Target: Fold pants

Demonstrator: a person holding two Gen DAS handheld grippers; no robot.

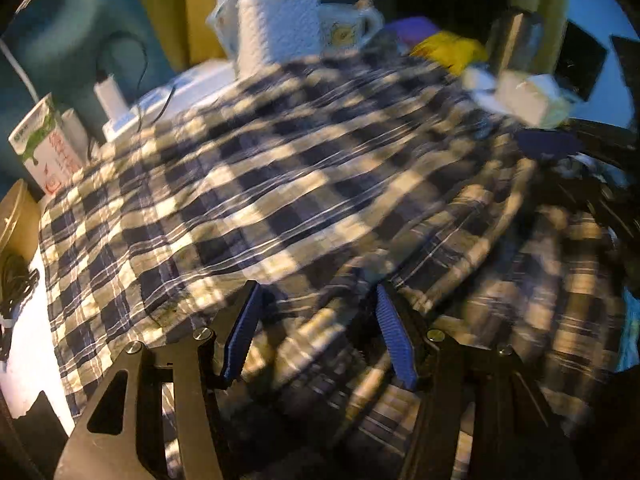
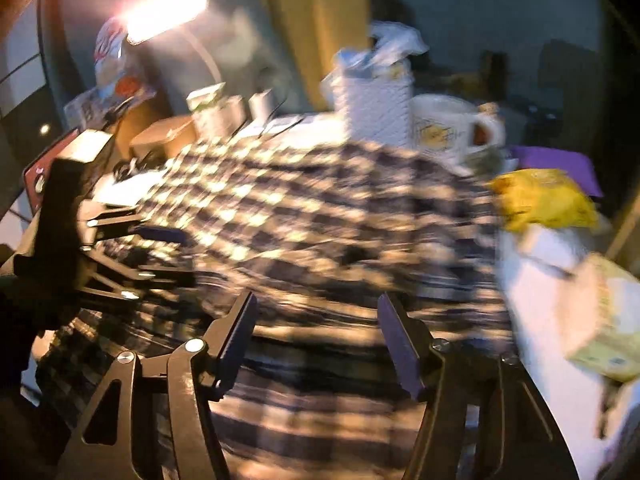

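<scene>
The pants are dark-blue and cream plaid, spread wide over a white table, with bunched folds at the lower right. My left gripper hovers over their near edge, its blue pads apart and nothing pinched between them. In the right wrist view the same pants fill the middle, blurred. My right gripper is open above the near cloth, holding nothing. The left gripper shows at the left edge of that view, over the cloth. A blue pad of the right gripper appears at the right of the left wrist view.
Behind the pants stand a white textured box, a mug and a yellow packet. A small carton and a charger with its cable sit at the left. A bright lamp glares at the back left.
</scene>
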